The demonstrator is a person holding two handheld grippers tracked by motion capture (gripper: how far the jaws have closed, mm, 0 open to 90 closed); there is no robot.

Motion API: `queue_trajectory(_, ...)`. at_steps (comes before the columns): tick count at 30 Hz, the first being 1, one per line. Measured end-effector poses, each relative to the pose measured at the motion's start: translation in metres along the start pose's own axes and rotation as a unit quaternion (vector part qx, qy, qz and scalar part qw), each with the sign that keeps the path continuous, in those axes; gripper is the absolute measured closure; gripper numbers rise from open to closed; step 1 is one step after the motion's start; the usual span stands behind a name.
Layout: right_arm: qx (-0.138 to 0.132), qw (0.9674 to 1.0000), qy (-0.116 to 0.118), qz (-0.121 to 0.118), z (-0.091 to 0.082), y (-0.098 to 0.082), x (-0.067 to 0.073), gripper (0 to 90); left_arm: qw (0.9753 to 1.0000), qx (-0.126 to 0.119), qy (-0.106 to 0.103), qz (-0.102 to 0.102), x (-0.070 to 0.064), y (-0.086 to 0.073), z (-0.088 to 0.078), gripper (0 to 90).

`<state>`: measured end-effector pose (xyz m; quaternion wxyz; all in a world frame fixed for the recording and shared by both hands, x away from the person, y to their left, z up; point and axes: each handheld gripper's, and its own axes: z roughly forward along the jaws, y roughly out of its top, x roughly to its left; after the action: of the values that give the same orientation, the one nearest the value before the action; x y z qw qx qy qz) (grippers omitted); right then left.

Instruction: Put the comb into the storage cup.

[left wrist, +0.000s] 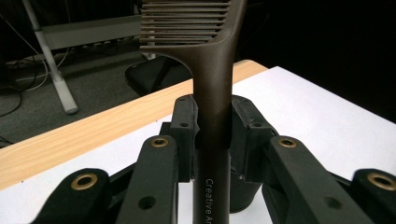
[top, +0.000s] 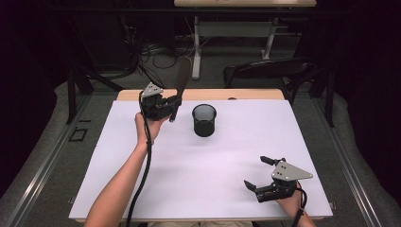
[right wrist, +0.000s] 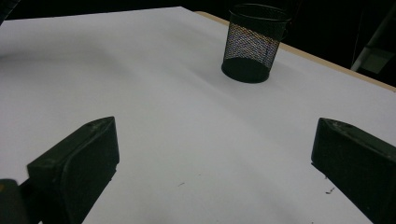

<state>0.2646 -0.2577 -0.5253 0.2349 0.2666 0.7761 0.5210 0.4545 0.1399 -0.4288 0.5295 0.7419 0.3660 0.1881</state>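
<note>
Left claw [top: 174,105] clamped on a dark comb [top: 179,85], pinching its handle between both pads, seen at about ten o'clock on the white table cover [top: 227,161] from the high view. Comb upright with a slight tilt, toothed end topmost, reaching past the far edge of the cover toward twelve o'clock; handle end pointing down, just above the surface. From the left claw's own camera: handle [left wrist: 212,121] squeezed squarely between the two black pads, teeth [left wrist: 182,23] fanning to the left at the top, pale lettering running down the lower handle.

Black mesh cup [top: 204,120] standing upright, open mouth up, just beside the comb at the claw's three o'clock, apart from both. Same cup [right wrist: 253,44] at one o'clock in the right claw's camera, near the wooden table edge [right wrist: 327,63].

Right claw [top: 259,173] at five o'clock on the cover, spread wide, nothing between its pads, held low over bare white surface, well apart from the cup. Right hand [top: 291,201] at the lower edge, left hand [top: 149,125] under the raised claw with its cable [top: 142,179] trailing down along the forearm.
</note>
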Motion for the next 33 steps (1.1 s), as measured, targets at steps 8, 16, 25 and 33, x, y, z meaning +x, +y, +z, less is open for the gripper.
queue_trajectory(8, 0.000, 1.0000, 0.001, 0.000, 0.001, 0.000, 0.000, 0.4, 0.9999, -0.009, -0.004, -0.010, 0.001, 0.002, 0.006, 72.3)
queue_trajectory(16, 0.001, 1.0000, 0.002, 0.001, 0.001, 0.000, 0.000, 0.4, 0.9998, -0.012, -0.009, -0.008, -0.004, 0.005, 0.012, 72.3)
queue_trajectory(25, 0.001, 1.0000, 0.003, 0.000, 0.001, -0.001, 0.000, 0.4, 0.9997, -0.020, -0.013, -0.011, -0.007, 0.009, 0.017, 72.3)
queue_trajectory(33, 0.000, 1.0000, 0.003, 0.001, 0.000, 0.000, 0.000, 0.4, 0.9995, -0.026, -0.017, -0.011, -0.009, 0.012, 0.021, 72.3)
